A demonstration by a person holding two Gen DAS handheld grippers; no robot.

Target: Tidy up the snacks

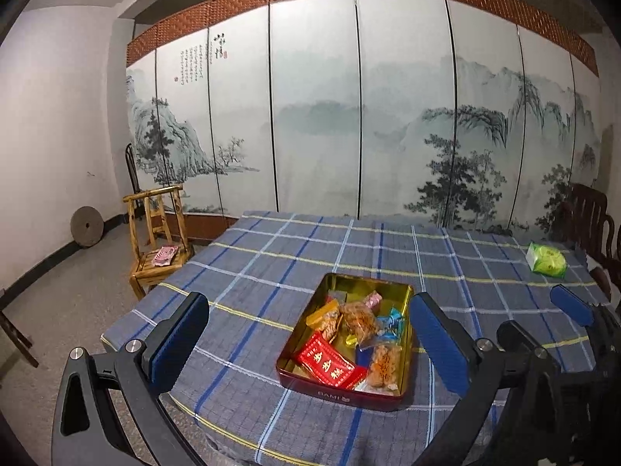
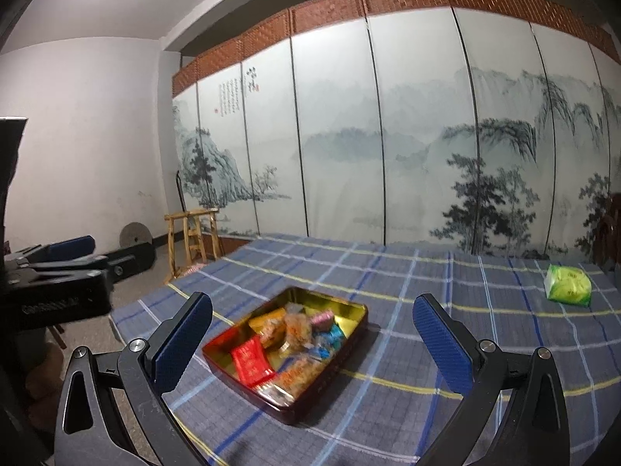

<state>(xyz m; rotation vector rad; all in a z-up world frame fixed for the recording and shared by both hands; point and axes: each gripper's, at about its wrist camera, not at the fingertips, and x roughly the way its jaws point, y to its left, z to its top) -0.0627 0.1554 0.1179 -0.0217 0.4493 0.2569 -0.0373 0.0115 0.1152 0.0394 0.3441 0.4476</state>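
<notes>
A gold-lined tin (image 1: 403, 295) with dark red sides sits on the blue plaid tablecloth (image 1: 252, 272). It holds several wrapped snacks, among them a red packet (image 1: 330, 363) and orange crackers (image 1: 359, 318). My left gripper (image 1: 310, 345) is open and empty, held just in front of the tin. My right gripper (image 2: 312, 345) is open and empty, with the tin (image 2: 349, 306) between and beyond its fingers. A green snack bag (image 1: 546, 258) lies alone at the table's far right and shows in the right wrist view (image 2: 568, 285) too.
A wooden chair (image 1: 159, 240) with a pink packet (image 1: 165, 255) on its seat stands left of the table. A dark chair (image 1: 590, 217) stands at the far right. A painted folding screen (image 1: 349, 116) backs the table. A millstone (image 1: 87, 227) leans on the left wall.
</notes>
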